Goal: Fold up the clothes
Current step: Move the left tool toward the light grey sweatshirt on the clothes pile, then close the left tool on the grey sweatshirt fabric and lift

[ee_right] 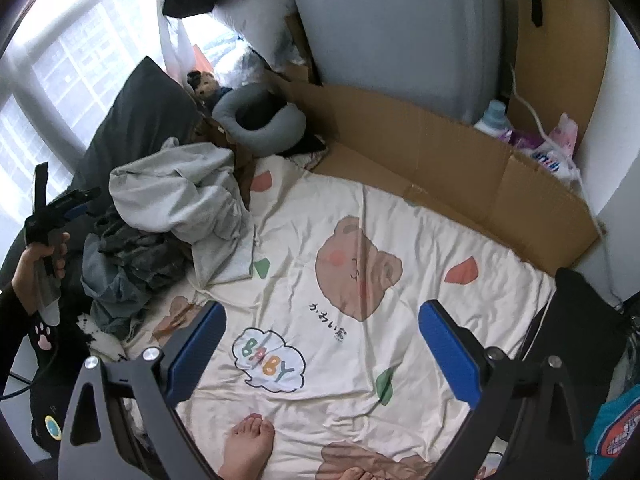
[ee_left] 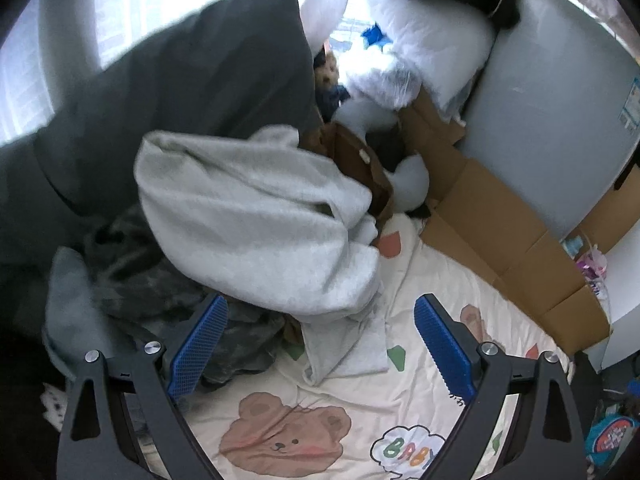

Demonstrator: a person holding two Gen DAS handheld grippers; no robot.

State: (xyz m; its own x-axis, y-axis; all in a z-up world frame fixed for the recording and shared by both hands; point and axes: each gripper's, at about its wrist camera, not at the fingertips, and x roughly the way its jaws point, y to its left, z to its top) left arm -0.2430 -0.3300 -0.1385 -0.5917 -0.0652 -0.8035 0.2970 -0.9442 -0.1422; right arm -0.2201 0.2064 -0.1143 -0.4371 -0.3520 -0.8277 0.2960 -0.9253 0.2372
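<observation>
While both tongs hang wide open and empty, we size up the heap of clothes before the first pick.

Through the left wrist view, our left gripper point(ee_left: 320, 344) points at the pale grey sweatshirt point(ee_left: 256, 216) bunched on top of the pile, with a dark mottled garment point(ee_left: 160, 280) under it to the left and the bear-print sheet point(ee_left: 304, 432) bare in the near foreground. Through the right wrist view, our right gripper point(ee_right: 320, 348) hovers over open sheet, well apart from the pile at far left, where the left gripper point(ee_right: 60, 210) is held beside the sweatshirt point(ee_right: 180, 196). We judge the step is best done by taking the sweatshirt alone at a loose edge, lifting it clear of the dark clothes, and spreading it flat on the bare sheet.
</observation>
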